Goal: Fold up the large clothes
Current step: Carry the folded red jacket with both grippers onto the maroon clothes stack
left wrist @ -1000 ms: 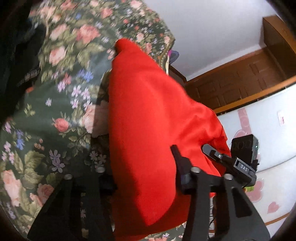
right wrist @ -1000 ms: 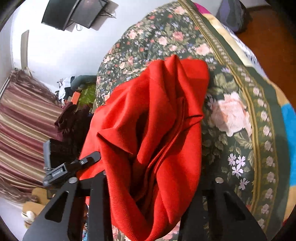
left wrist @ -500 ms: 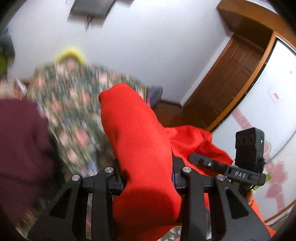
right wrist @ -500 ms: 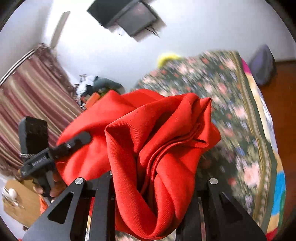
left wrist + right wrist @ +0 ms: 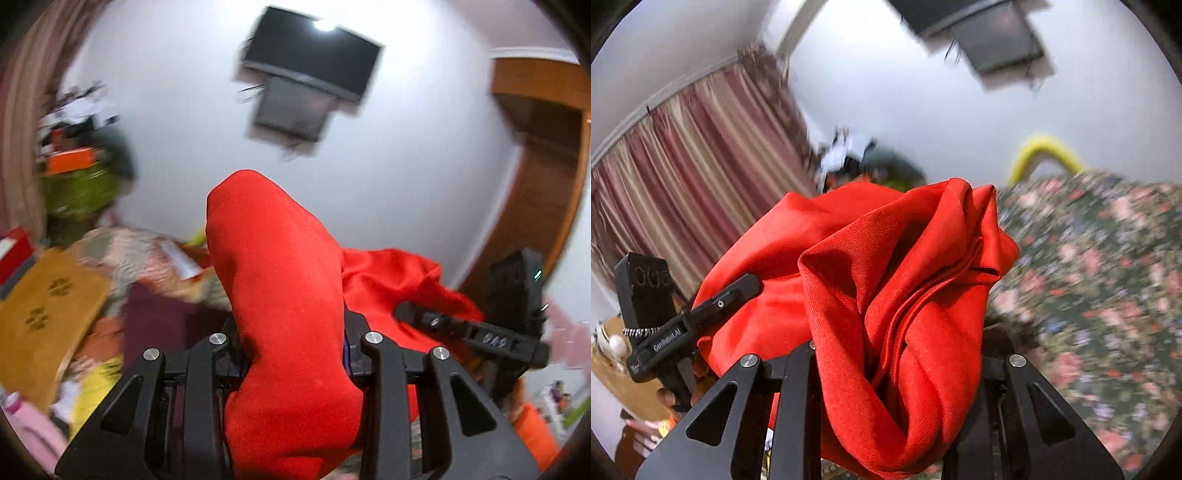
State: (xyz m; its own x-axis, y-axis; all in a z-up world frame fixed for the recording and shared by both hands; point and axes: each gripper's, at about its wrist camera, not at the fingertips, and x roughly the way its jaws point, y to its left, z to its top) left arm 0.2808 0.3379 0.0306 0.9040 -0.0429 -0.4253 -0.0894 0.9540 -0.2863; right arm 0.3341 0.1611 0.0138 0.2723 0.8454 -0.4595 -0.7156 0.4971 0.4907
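Observation:
A large red garment (image 5: 280, 295) hangs bunched between both grippers, lifted in the air. My left gripper (image 5: 293, 354) is shut on a thick fold of the red garment, which stands up past the fingertips and hides them. My right gripper (image 5: 897, 354) is shut on another bunched, creased part of the same garment (image 5: 908, 280). The right gripper's body shows at the right of the left wrist view (image 5: 476, 332). The left gripper's body shows at the left of the right wrist view (image 5: 687, 321).
The bed with a dark floral cover (image 5: 1100, 280) lies below at the right. A wall-mounted TV (image 5: 314, 70) is ahead. Striped curtains (image 5: 683, 177), a cluttered shelf (image 5: 77, 155), a maroon cloth pile (image 5: 159, 325) and a wooden door (image 5: 543, 177) surround the space.
Both grippers have lifted the red garment up off the bed and tilted upward; the views swung from the floral cover to the wall and TV.

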